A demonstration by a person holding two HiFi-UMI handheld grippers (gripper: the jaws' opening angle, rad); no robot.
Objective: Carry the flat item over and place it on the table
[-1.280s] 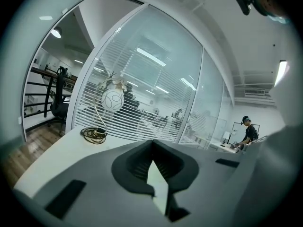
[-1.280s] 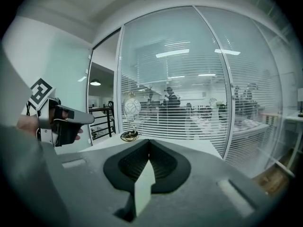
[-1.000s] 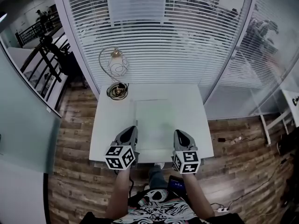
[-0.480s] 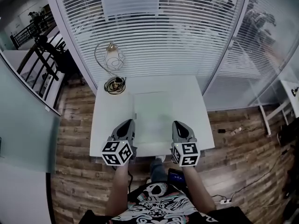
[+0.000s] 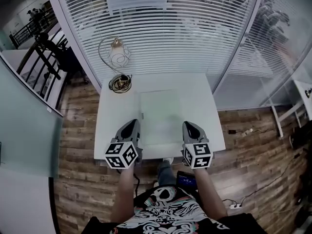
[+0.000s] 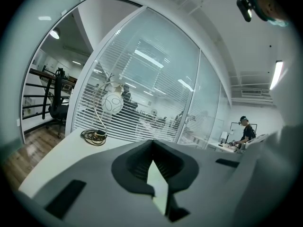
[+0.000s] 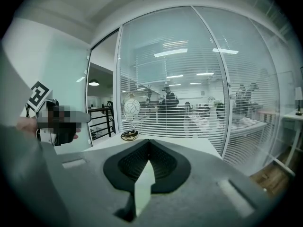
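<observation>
Hardly anything is shifting on the table since the earlier frame: the head view is drifting a little, while the sheet and both grippers are keeping their places against the table edge.

The sheet [image 5: 160, 116], pale green and flat, is lying on the white table [image 5: 112, 126]. It is running from near the table's middle down to its near edge, square with the sides.

The left gripper [image 5: 133, 124] is hanging just beside the sheet's left edge, at the near end. The right gripper [image 5: 188, 124] is hanging just beside its right edge, level with the left one. Both are pointing away from the person, toward the window.

In the left gripper view the jaws are pressing together tip to tip. Only a pale sliver is showing in the slit behind the tips, and what it is cannot be told. The right gripper view is showing the same. In the head view neither gripper is reaching over the sheet, so neither appears to be gripping it. Whether the grippers are touching the tabletop cannot be told.

A lamp [image 5: 118, 57] with a wire globe is standing at the far left corner of the table. Its coil [image 5: 120, 83] of cord is lying at its foot, well apart from the sheet. White blinds [image 5: 170, 33] behind glass are filling the wall beyond the table. A wood floor [image 5: 75, 130] is showing on either side.
</observation>
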